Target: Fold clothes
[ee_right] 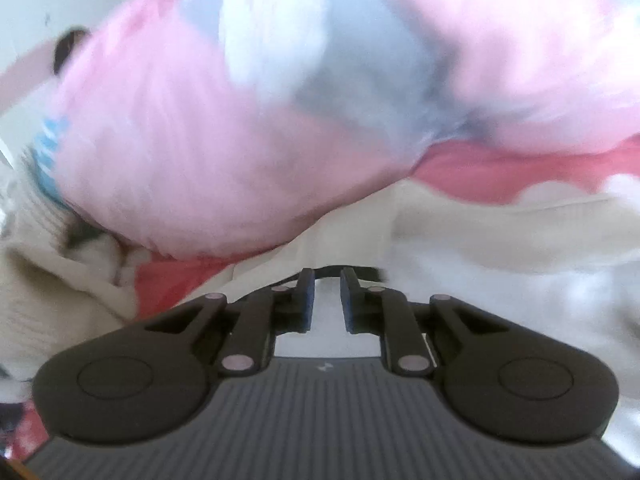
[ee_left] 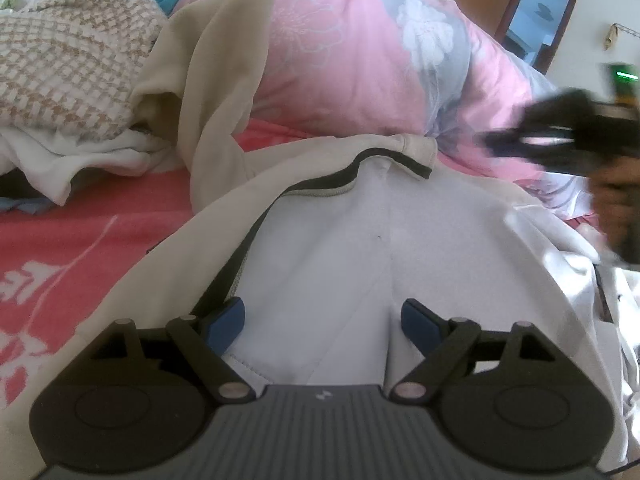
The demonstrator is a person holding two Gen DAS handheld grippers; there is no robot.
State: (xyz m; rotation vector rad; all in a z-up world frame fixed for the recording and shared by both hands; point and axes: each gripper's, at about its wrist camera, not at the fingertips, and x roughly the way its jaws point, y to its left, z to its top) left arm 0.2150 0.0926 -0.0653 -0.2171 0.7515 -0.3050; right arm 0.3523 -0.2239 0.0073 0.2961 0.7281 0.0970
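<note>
Jacket (ee_left: 340, 240) front and centre, a cream one with pale lining and a dark-edged collar, spread across the pink bedsheet (ee_left: 80, 248) on the bed. Left tongs (ee_left: 322, 326) spread wide right over that lining, blue pads (ee_left: 230, 322) well apart, nothing pinched between them. One cream sleeve (ee_left: 224, 92) runs up against the pink floral quilt (ee_left: 360, 52), which bulks behind the collar. Off to the left, a brown-checked cloth (ee_left: 68, 48) and some white fabric (ee_left: 100, 160) heaped together. Right tongs (ee_right: 327, 300) in their own view show a narrow gap, hovering near the collar edge, gripping nothing; that view is badly blurred. From the left camera they appear as a dark smear at the far right, a hand (ee_left: 620, 208) behind them.
</note>
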